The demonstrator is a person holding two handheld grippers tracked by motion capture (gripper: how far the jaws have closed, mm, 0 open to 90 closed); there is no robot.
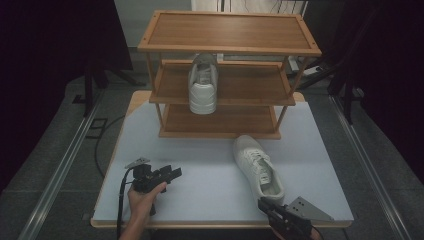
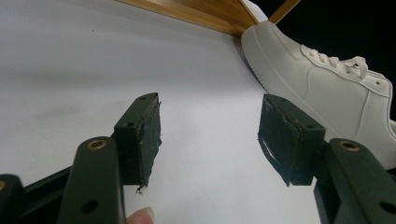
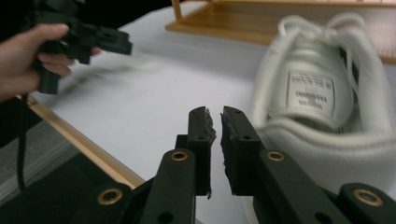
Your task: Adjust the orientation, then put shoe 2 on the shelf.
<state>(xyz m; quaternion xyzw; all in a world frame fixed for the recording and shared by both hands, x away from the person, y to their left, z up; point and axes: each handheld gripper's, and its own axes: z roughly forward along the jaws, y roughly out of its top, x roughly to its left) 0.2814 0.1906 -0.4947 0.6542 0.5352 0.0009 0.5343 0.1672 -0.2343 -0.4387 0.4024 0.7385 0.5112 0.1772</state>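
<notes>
**The room I see around the table**

I look down on a pale table (image 1: 200,200) with a wooden edge. A brown wooden rack (image 1: 227,35) with three shelves stands at its far side. The floor (image 1: 55,165) is grey, with metal rails (image 1: 60,170) along both sides. Dark curtains (image 1: 45,45) hang around.

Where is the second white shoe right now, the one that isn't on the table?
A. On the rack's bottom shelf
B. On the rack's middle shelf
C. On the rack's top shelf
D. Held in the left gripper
B: in the high view the second shoe stands on the middle shelf of the rack, heel toward the person, while the other shoe lies on the table.
</notes>
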